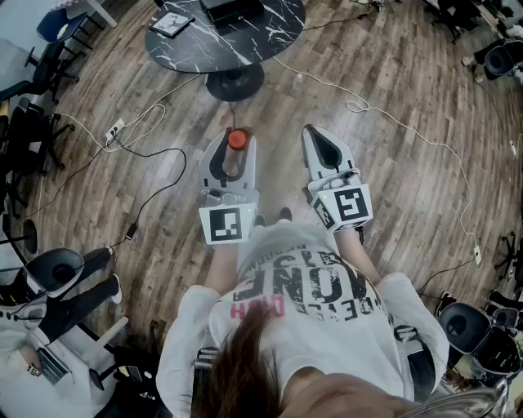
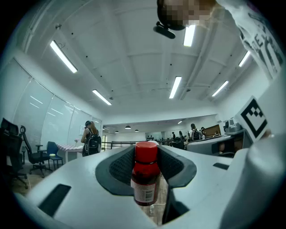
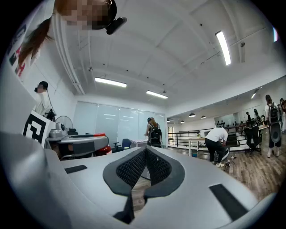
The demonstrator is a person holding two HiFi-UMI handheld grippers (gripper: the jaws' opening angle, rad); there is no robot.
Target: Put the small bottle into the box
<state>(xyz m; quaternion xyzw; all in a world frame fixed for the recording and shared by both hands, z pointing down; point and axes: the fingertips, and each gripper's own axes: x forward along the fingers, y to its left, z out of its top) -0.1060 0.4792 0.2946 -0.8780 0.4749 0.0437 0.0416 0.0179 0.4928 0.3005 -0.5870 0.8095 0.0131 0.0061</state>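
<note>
A small dark-red bottle (image 2: 145,181) with a red cap (image 1: 237,139) stands upright between the pads of my left gripper (image 1: 233,144), which is shut on it. The bottle's white label faces the camera in the left gripper view. My right gripper (image 1: 315,137) is held level beside the left one, about a hand's width to its right. Its jaws are shut (image 3: 145,151) with nothing between them. Both grippers are held out in front of the person, above the wooden floor. No box shows plainly in any view.
A round black marble table (image 1: 270,37) stands ahead, carrying a dark flat object (image 1: 233,10) and a tablet-like item (image 1: 172,23). Cables (image 1: 139,135) run across the wooden floor. Office chairs (image 1: 37,65) and a seated person (image 1: 57,298) are at the left.
</note>
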